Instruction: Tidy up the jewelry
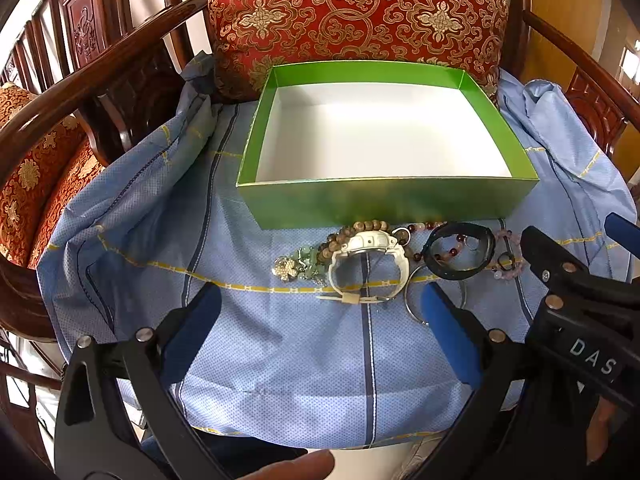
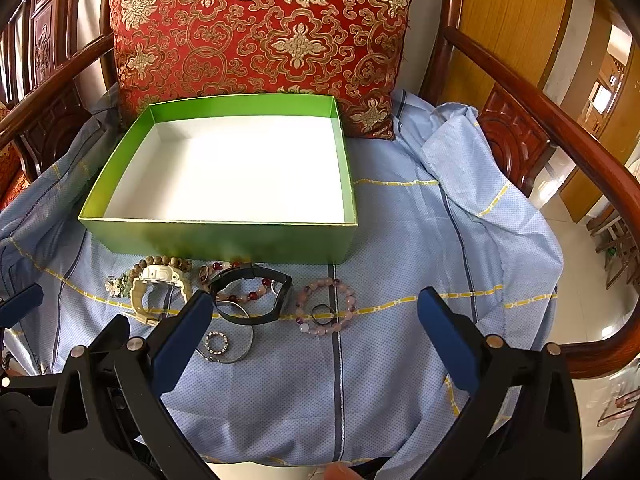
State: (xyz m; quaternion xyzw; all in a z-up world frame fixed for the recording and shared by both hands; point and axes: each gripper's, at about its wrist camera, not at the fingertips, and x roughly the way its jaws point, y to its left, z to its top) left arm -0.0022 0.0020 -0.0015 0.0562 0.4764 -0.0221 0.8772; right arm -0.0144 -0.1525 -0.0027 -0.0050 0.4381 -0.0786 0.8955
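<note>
The green box (image 2: 224, 236) stands empty at the back of the chair seat, against the red cushion (image 2: 256, 32), and all the jewelry lies in a row on the blue cloth (image 2: 400, 240) just in front of the box's near wall. So I judge the work is at its start: the first piece must be picked.

To do this well, I think each tongs should take the piece nearest to it. The pink bead bracelet (image 2: 326, 306) lies apart from the others, with a small dark ring (image 2: 322, 314) inside it, so it is the easy first grasp for the right tongs (image 2: 316, 308). The white watch (image 1: 366, 264) touches the wooden bead bracelet (image 1: 370, 227) and the black band (image 1: 460, 252) overlaps a red bead string, so these should be lifted slowly or they may drag neighbours.

The left tongs (image 1: 320, 300) and the right tongs are both wide open and hold nothing. Both hover low over the front edge of the seat, pointing toward the box, side by side.
</note>
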